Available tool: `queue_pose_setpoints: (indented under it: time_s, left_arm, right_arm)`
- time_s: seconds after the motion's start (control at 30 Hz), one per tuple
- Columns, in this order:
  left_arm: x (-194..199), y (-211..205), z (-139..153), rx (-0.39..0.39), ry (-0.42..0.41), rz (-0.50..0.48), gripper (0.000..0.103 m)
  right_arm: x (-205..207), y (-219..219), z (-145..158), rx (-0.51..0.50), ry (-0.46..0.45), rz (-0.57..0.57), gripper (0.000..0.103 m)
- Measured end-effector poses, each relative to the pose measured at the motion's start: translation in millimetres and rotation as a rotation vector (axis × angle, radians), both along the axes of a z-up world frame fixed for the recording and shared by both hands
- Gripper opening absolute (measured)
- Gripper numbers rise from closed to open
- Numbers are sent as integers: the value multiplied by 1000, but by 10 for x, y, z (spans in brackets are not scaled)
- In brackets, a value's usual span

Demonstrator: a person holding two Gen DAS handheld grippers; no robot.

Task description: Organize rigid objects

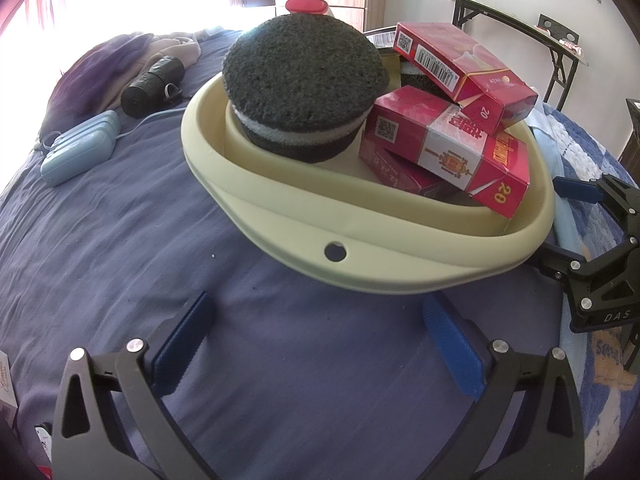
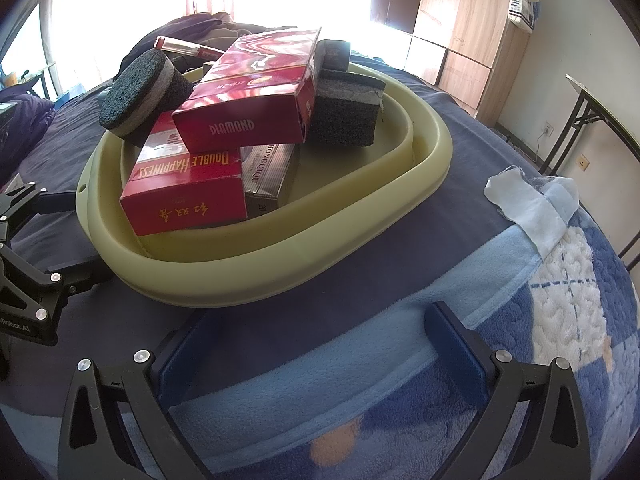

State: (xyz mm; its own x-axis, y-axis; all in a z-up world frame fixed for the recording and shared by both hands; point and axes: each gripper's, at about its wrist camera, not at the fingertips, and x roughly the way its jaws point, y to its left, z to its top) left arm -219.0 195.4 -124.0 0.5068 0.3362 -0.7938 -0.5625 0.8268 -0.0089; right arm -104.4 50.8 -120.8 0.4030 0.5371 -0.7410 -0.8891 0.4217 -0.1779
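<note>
A cream basin (image 1: 384, 264) (image 2: 360, 216) sits on the bed. It holds a round dark sponge (image 1: 304, 80) (image 2: 144, 88), a red Double Happiness box (image 1: 460, 148) (image 2: 184, 192), a red Diamond box (image 1: 460, 64) (image 2: 256, 96) stacked on top, a silver box (image 2: 268, 172) underneath, and a rectangular dark sponge (image 2: 348, 108). My left gripper (image 1: 318, 312) (image 2: 76, 236) is open and empty, just short of the basin's near rim. My right gripper (image 2: 318, 320) (image 1: 560, 222) is also open and empty, its fingers close to the rim on the other side.
A pale blue case with a cable (image 1: 80, 152) and a black cylinder (image 1: 152, 80) lie on the dark sheet beyond the basin. A white cloth (image 2: 532, 204) rests on the plush blue blanket (image 2: 560, 320). A folding table (image 1: 520, 28) and a wardrobe (image 2: 472, 28) stand past the bed.
</note>
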Motion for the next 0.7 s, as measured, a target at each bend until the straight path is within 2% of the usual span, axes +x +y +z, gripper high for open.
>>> queue_pose_setpoints:
  time_s: [0.7]
  left_arm:
    - [-8, 3, 2, 0, -1, 0, 103]
  right_arm:
    - [4, -3, -3, 0, -1, 1, 103]
